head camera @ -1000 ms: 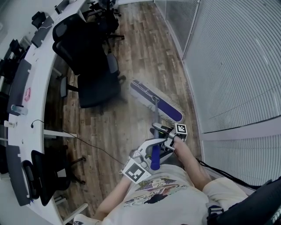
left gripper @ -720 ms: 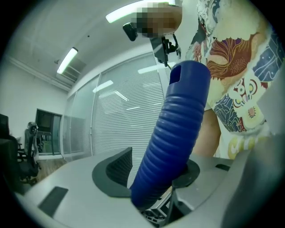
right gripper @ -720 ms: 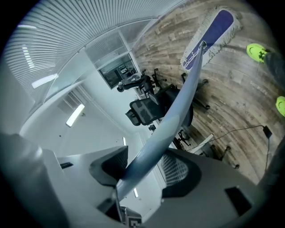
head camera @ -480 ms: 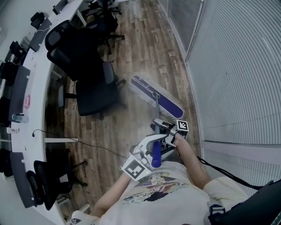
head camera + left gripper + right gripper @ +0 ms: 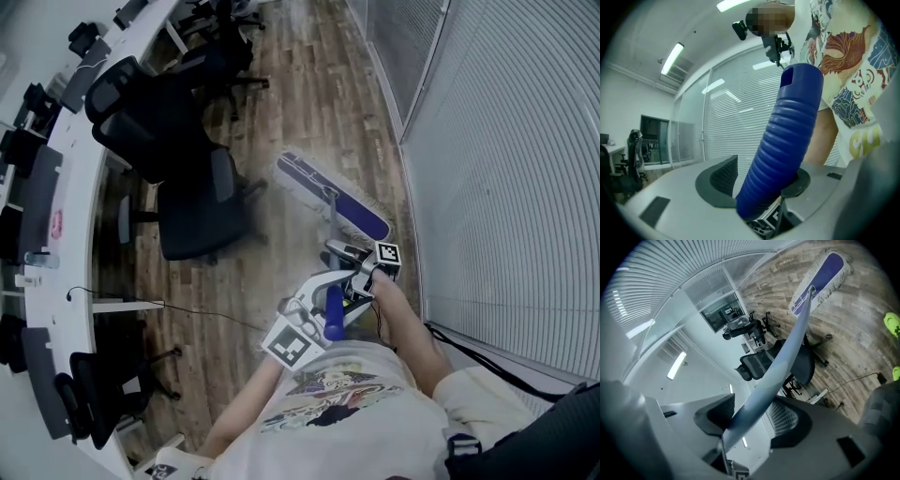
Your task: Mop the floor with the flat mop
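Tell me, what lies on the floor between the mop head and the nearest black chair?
Nothing. In the head view, only a strip of bare wooden floor separates the mop head from the black chair.

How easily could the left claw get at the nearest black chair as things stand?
Probably not without letting go: the left claw is shut on the mop's blue grip, and the chair stands off to the left, though bare floor lies between.

No legible words or numbers anywhere (printed lettering on the shirt [image 5: 853,84] too blurred for reading)
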Motion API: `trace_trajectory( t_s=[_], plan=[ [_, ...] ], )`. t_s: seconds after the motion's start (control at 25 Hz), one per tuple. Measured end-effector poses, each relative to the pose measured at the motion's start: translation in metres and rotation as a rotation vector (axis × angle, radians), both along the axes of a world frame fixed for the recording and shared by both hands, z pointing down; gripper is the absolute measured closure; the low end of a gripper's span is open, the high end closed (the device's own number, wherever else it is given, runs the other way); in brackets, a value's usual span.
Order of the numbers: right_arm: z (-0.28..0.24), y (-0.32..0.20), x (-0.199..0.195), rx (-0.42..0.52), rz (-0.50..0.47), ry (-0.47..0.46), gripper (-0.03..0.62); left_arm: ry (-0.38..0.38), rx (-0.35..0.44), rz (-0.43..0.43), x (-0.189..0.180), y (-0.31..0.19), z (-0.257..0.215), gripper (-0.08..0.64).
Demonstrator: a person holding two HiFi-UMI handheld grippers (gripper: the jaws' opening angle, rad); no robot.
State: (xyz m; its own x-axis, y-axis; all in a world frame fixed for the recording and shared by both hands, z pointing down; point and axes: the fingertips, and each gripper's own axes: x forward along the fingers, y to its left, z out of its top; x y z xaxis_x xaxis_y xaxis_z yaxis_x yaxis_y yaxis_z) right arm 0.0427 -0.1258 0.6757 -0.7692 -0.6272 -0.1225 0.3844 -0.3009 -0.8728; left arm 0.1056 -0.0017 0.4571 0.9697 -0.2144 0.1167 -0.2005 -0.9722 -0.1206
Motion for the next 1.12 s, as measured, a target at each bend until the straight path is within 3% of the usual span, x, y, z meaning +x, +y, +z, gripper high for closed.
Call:
trace_trajectory(
  t_s=[0.48,0.76,1.12],
  plan=[
    [0.026,-0.137,0.019,-0.037,-0.018,0.1,0.368,-0.089,-0.014,0.003,0.018,-0.129,0.034,0.367],
    [0.021,-0.25,0.038,-0.039,0.043,0.096,0.368,-0.079,-0.002,0.037,0.034,-0.24,0.031,0.367],
    [0.011,-0.402,0.044,-0.038,0.043,0.125,0.367,-0.042,0.0,0.035,0.036,-0.397,0.015,0.367]
  ],
)
